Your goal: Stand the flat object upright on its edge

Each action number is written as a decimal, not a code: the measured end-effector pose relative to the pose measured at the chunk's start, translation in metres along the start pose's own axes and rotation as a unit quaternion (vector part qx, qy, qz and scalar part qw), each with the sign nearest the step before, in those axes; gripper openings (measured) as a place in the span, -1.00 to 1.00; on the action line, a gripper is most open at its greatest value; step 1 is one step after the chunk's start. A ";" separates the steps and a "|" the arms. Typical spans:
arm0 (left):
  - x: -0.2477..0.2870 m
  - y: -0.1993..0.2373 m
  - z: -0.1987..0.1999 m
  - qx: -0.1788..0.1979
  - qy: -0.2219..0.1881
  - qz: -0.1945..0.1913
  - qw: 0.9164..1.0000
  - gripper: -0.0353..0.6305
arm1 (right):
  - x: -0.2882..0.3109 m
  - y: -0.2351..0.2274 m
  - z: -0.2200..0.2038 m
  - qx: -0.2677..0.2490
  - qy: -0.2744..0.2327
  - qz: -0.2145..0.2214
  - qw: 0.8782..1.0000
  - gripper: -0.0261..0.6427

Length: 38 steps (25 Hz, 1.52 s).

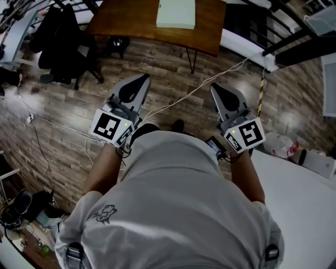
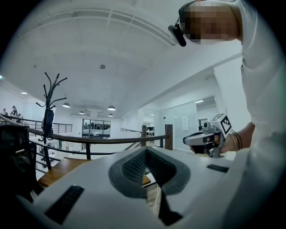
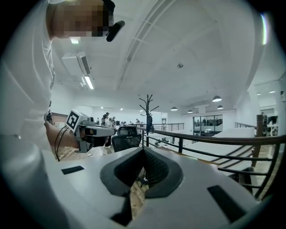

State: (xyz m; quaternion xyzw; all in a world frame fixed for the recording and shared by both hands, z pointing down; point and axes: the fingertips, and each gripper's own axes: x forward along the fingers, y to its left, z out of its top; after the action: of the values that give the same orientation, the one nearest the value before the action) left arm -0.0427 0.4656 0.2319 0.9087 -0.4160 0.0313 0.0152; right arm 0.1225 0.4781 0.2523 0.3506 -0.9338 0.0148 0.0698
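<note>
Grippers closed on nothing, a person stands over a plank floor, with the left gripper and right gripper held out level at mid-frame. The flat object, a pale rectangular slab, lies flat on the wooden table at top centre, well apart from both. It looks light and fairly stiff. Pinching one long edge to tip it up, with the other gripper steadying, seems the likeliest hold.
</note>
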 end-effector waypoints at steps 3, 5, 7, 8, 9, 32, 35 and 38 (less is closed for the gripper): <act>0.014 0.006 0.002 -0.001 -0.001 0.006 1.000 -0.86 | 0.005 -0.017 0.001 0.008 -0.005 0.005 1.000 -0.83; 0.022 0.010 0.002 -0.001 0.001 0.006 1.000 -0.86 | 0.009 -0.026 0.001 0.012 -0.006 0.008 1.000 -0.83; 0.029 0.016 0.001 -0.002 0.002 0.007 1.000 -0.86 | 0.015 -0.033 0.001 0.014 -0.008 0.008 1.000 -0.83; 0.033 0.020 0.000 -0.005 0.002 0.007 1.000 -0.86 | 0.018 -0.036 0.001 0.016 -0.009 0.007 1.000 -0.83; 0.036 0.024 0.000 -0.008 0.002 0.006 1.000 -0.86 | 0.021 -0.040 0.002 0.018 -0.009 0.006 1.000 -0.83; 0.086 0.180 0.026 -0.021 -0.036 -0.033 0.999 -0.86 | 0.188 -0.084 0.036 0.029 -0.007 -0.029 0.999 -0.83; 0.084 0.195 0.033 -0.019 -0.042 -0.053 0.998 -0.86 | 0.213 -0.083 0.046 0.026 -0.013 -0.035 0.999 -0.83; 0.083 0.215 0.041 -0.023 -0.045 -0.065 0.997 -0.86 | 0.233 -0.090 0.057 0.031 -0.016 -0.046 0.998 -0.83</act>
State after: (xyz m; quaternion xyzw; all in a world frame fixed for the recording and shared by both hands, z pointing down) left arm -0.1494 0.2602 0.1976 0.9339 -0.3565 -0.0200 0.0192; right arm 0.0008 0.2540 0.2270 0.3956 -0.9167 0.0346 0.0442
